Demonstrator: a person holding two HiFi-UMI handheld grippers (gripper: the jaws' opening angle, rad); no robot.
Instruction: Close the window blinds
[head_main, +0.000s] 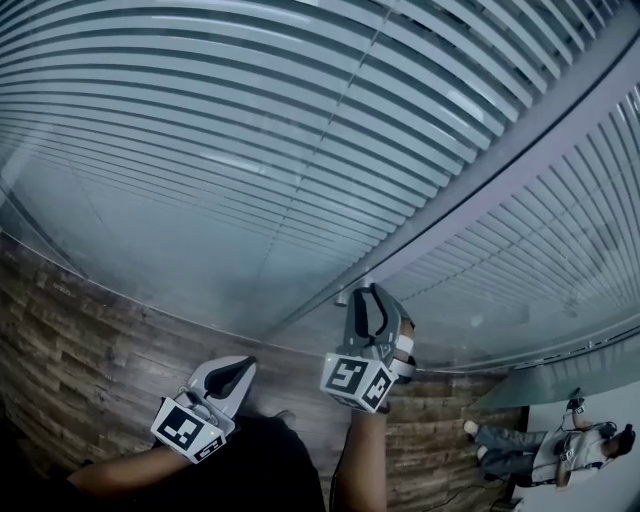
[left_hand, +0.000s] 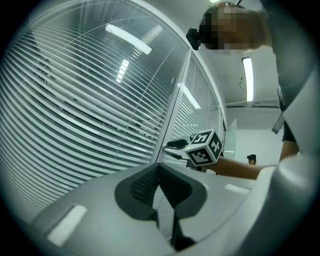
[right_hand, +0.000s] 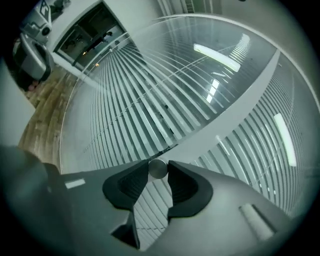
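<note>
Slatted window blinds (head_main: 250, 120) hang behind glass, their slats tilted with gaps between them; they also fill the left gripper view (left_hand: 75, 100) and the right gripper view (right_hand: 150, 100). A small round metal knob (right_hand: 158, 168) sits at the foot of the grey window frame (head_main: 480, 190). My right gripper (right_hand: 158, 173) is shut on this knob, one pad pressing each side. In the head view the right gripper (head_main: 365, 292) reaches up to the frame. My left gripper (head_main: 240, 368) hangs lower left, away from the glass, its jaws (left_hand: 160, 166) shut on nothing.
A wood-look floor (head_main: 70, 350) runs below the glass wall. A person (head_main: 540, 450) sits on the floor at the lower right. The right gripper's marker cube (left_hand: 205, 147) shows in the left gripper view, beside the frame.
</note>
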